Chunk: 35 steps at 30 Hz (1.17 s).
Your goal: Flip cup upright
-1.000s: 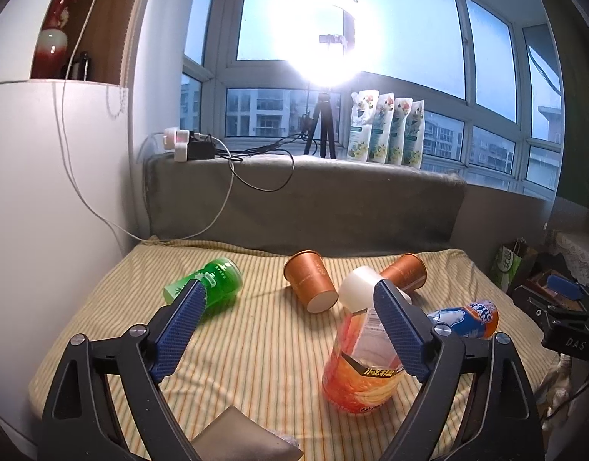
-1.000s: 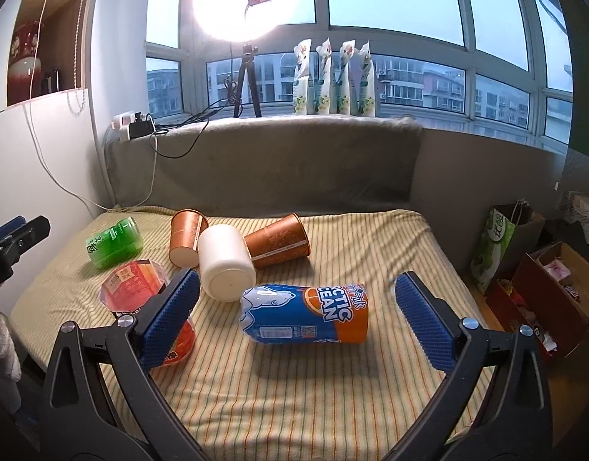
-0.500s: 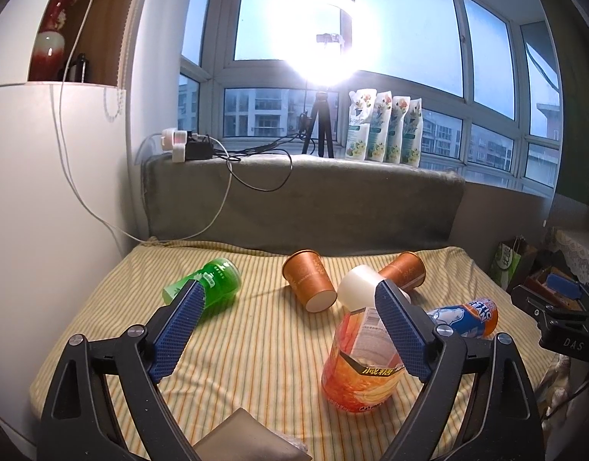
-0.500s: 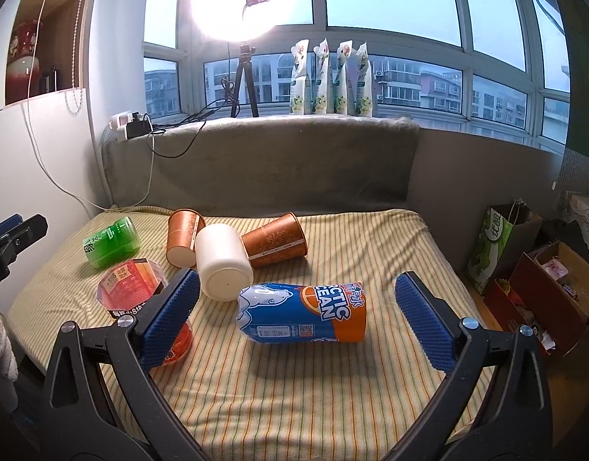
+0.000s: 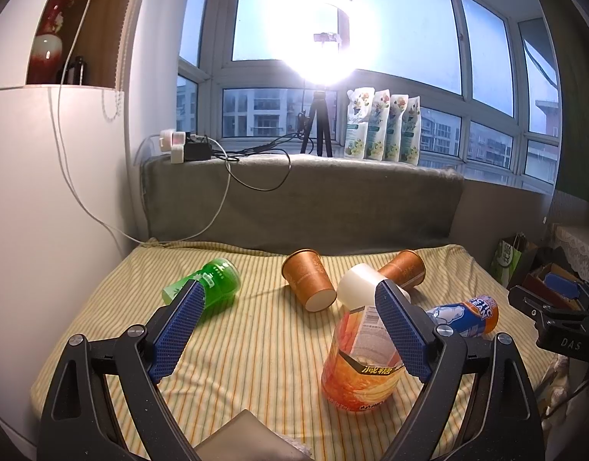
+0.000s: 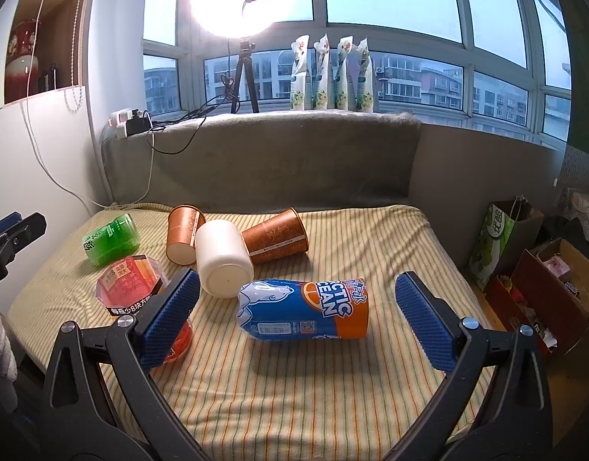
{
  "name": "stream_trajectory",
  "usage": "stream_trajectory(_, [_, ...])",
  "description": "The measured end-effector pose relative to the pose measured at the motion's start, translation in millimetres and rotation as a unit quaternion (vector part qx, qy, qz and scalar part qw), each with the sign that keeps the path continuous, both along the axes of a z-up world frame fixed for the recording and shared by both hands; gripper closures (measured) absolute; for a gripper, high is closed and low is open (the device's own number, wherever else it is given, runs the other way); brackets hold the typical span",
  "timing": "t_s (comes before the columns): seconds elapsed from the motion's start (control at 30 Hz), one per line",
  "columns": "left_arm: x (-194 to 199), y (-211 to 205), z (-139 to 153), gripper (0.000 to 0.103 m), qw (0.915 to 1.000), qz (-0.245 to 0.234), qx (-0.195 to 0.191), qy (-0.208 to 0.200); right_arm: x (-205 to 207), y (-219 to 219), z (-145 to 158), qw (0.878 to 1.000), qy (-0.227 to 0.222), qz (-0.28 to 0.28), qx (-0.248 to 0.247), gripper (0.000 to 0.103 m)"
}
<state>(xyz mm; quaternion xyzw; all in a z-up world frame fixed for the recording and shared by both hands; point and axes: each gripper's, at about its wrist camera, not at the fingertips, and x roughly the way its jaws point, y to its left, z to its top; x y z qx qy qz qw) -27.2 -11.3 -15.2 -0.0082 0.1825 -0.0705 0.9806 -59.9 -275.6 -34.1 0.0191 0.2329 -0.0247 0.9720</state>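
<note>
Several cups lie on a striped yellow cushion (image 6: 333, 392). A blue and orange cup (image 6: 304, 315) lies on its side in front of my open right gripper (image 6: 306, 319). Behind it lie a white cup (image 6: 223, 259), two brown paper cups (image 6: 275, 236) (image 6: 183, 232) and a green cup (image 6: 110, 240). An orange-red cup (image 5: 361, 365) stands mouth down by my left gripper's right finger. My left gripper (image 5: 290, 328) is open and empty, above the cushion; the brown cup (image 5: 308, 284), green cup (image 5: 208, 282) and white cup (image 5: 356, 288) lie beyond it.
A grey padded ledge (image 6: 263, 153) backs the cushion, with a ring light on a tripod (image 6: 242, 73), pouches (image 6: 331, 73) and a power strip with cables (image 6: 129, 125). A white cabinet (image 5: 44, 192) stands left. Boxes and a bag (image 6: 498, 244) sit on the floor right.
Both grippers have shifted only slightly; the views have crept a little toward the cups. Both jaws stay open and no cup has moved.
</note>
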Motion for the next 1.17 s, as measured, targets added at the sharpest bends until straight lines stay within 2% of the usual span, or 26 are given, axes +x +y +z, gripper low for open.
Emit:
stream_trajectory(1.0, [0.0,0.2,2.8,0.012,1.0,0.0,0.005,-0.003,2.7,-1.4,-8.4,1.0,0.013,-0.001,0.001,0.0])
stream_trajectory(1.17, [-2.1,0.5,3.2,0.012,0.9997,0.006,0.016,-0.016,2.9,-0.7,-8.5,1.0,0.013,0.0,0.001,0.0])
